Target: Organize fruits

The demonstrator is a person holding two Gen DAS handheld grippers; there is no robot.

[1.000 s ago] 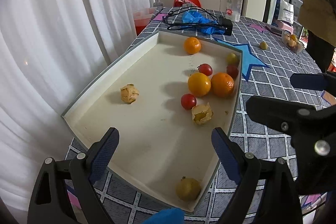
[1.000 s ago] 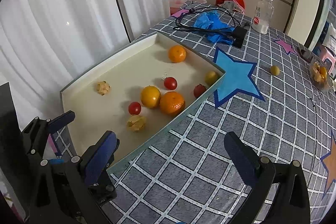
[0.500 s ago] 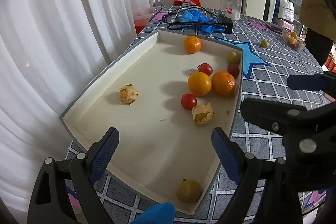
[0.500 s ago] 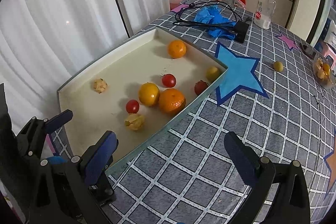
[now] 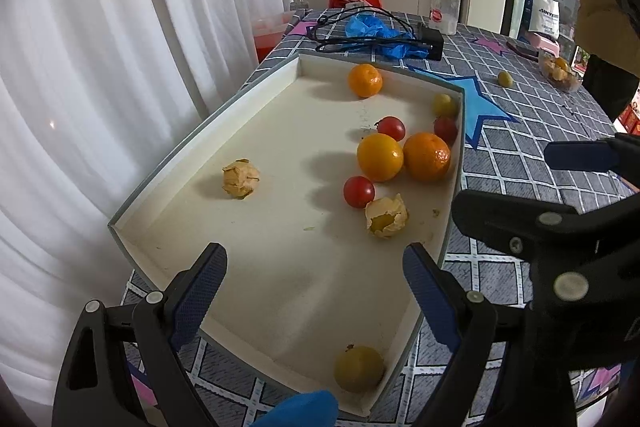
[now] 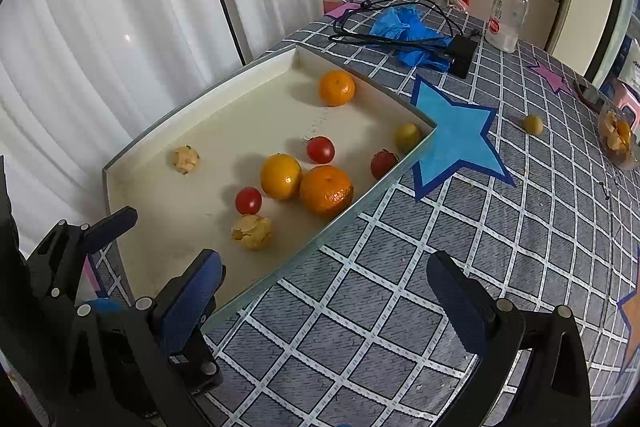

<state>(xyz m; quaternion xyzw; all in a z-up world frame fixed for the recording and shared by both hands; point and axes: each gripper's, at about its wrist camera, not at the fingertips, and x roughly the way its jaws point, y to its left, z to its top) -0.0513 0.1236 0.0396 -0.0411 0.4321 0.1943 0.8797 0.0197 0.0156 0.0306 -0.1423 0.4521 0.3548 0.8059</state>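
your left gripper point(image 5: 314, 281) hangs wide open and empty at lower centre, over the tray point(image 5: 200, 131). your right gripper point(image 6: 324, 287) is likewise spread, holding nothing. fruits sit loose mid-frame; one yellow fruit point(image 6: 533, 125) lies outside, upper right, likely the next pick.

A grey checked tablecloth point(image 6: 520, 227) bears a blue star point(image 6: 452, 139) at centre; at twelve o'clock a crumpled blue bag point(image 6: 404, 31) lies under a black cable point(image 6: 384, 7), touching a black adapter point(image 6: 462, 55); a clear bottle point(image 6: 506, 15) stands at one o'clock; white curtains point(image 6: 120, 27) hang at ten.
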